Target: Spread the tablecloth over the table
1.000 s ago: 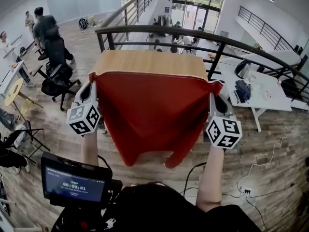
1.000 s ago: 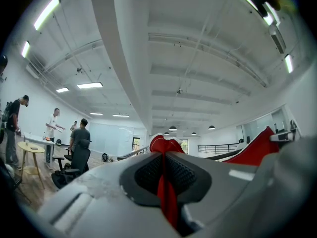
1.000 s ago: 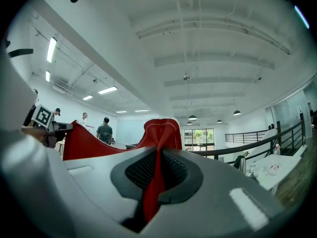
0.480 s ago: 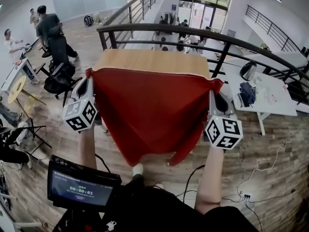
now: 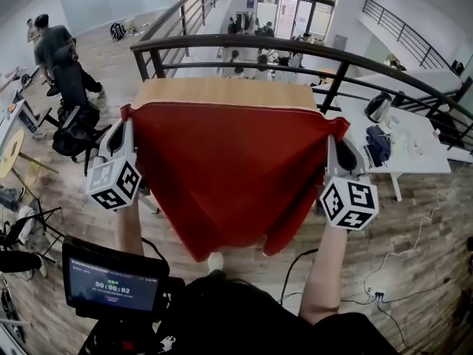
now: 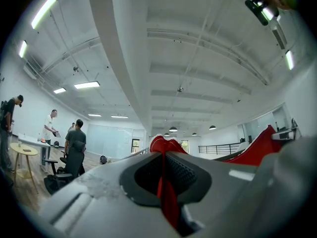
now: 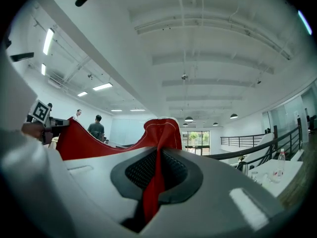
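Note:
A red tablecloth [image 5: 225, 165] hangs stretched between my two grippers above a light wooden table [image 5: 225, 92]. Its far edge crosses the tabletop, and its loose near end droops toward me. My left gripper [image 5: 126, 120] is shut on the cloth's left corner, seen as a red fold [image 6: 163, 182] pinched between the jaws. My right gripper [image 5: 336, 129] is shut on the right corner [image 7: 156, 175] in the same way. Only the far strip of the tabletop shows past the cloth.
A curved black railing [image 5: 310, 54] runs right behind the table. A white table [image 5: 403, 135] with a kettle and clutter stands at the right. Office chairs [image 5: 74, 120] and a person [image 5: 55, 46] are at the left. A screen [image 5: 111, 283] sits near my body, and cables [image 5: 384, 272] lie on the floor.
Both grippers have carried the cloth forward toward the railing. The cloth's far edge now reaches further over the tabletop, so less bare wood shows.

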Motion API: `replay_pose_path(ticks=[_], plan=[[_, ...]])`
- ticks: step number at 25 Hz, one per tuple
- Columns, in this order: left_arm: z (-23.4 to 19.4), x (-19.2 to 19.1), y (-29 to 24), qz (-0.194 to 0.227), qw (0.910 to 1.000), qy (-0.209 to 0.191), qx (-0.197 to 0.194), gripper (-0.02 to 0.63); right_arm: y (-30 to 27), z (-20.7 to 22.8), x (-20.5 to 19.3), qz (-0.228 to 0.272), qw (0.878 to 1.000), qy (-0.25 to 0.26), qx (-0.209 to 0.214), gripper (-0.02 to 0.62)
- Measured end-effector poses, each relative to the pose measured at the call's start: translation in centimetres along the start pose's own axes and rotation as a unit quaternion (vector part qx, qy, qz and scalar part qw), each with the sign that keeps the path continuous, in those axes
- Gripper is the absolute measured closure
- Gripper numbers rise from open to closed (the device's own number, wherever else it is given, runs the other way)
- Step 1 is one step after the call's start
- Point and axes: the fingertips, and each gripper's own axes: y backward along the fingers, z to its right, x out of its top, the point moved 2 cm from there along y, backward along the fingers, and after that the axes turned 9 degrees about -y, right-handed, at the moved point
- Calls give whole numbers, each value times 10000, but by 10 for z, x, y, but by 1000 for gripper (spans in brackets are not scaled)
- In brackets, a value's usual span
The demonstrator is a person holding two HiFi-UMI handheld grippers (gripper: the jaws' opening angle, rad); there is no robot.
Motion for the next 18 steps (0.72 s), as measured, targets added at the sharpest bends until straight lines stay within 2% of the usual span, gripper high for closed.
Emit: replay_pose_path(ticks=[4, 10, 13, 18], plan=[[-11, -2, -33, 76, 9998, 30, -176, 591, -25, 9, 4, 52, 9998, 89, -183, 580], [-66, 13, -121, 295, 9988, -15, -399, 591, -115, -5, 31, 215, 9972, 493, -520, 580], [-80, 20, -161, 355, 9986, -33, -379, 591, -149, -9, 40, 320, 9963, 535, -591, 580], [-82, 26, -227, 356, 9985, -282, -322, 591, -208, 18, 49, 371, 9947, 648, -708, 580]])
